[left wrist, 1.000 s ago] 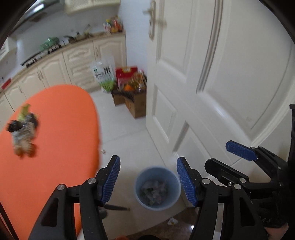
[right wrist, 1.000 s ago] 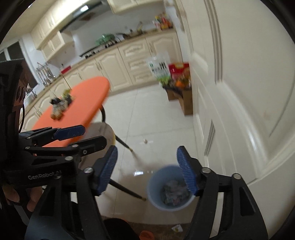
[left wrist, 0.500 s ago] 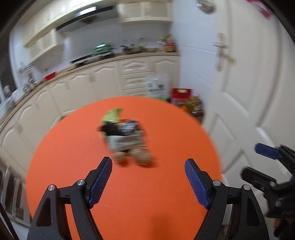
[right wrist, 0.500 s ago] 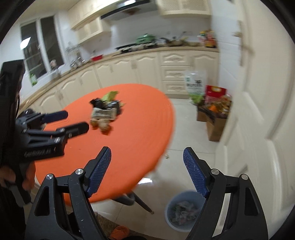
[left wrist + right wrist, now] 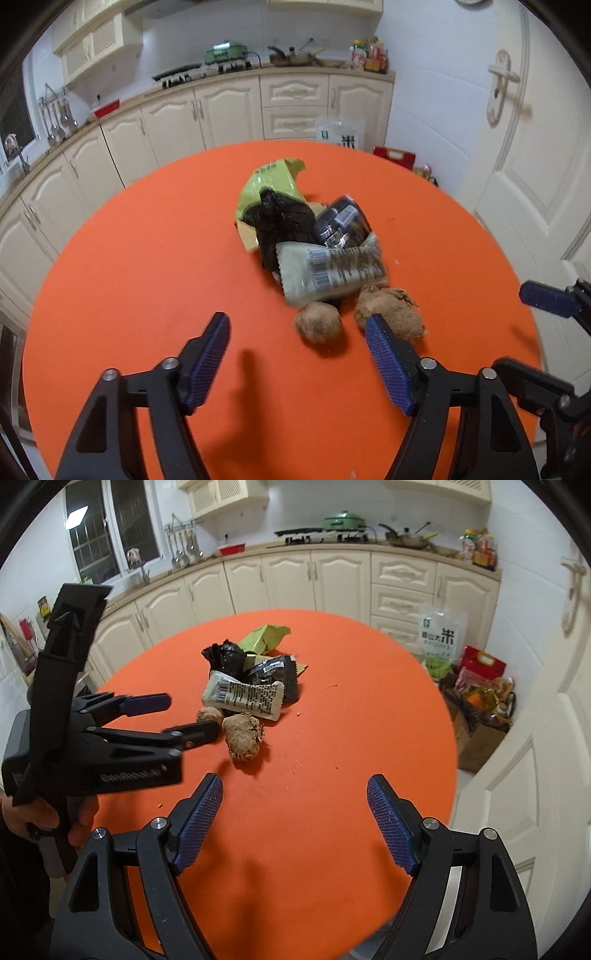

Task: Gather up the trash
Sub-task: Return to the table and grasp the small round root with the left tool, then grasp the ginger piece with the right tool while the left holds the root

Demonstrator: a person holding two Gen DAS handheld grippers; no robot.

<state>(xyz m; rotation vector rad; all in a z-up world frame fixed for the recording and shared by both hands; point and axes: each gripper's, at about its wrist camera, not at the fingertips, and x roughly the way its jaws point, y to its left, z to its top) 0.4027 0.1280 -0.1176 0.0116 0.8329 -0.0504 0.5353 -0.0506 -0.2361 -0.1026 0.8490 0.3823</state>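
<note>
Trash sits in one small heap near the middle of the round orange desk (image 5: 129,280), well in from every edge, with bare orange all around it. At the back of the heap lies a green wrapper (image 5: 275,182), in front of it a crumpled black bag (image 5: 280,221) and a dark packet (image 5: 341,221), and nearest the front a pale barcode wrapper (image 5: 328,269) overlapping them. Two brown lumps (image 5: 317,326) rest just in front of that wrapper, toward the near edge of the desk.

The left hand-held gripper (image 5: 297,363) hovers over the near part of the desk with its jaws wide apart and nothing between them; its right fingertip sits just beside the larger brown lump (image 5: 243,736). The right hand-held gripper (image 5: 293,825) hangs over the near right part of the desk, jaws likewise spread and empty, with a broad stretch of bare desk between it and the heap.

Beyond the far edge of the desk runs a line of cream cabinets (image 5: 295,579) under a counter with a green pot (image 5: 345,520) and a pan. To the right stands a white door (image 5: 535,147), and on the floor near it a rice bag (image 5: 441,637) and a cardboard box (image 5: 480,734) of groceries.
</note>
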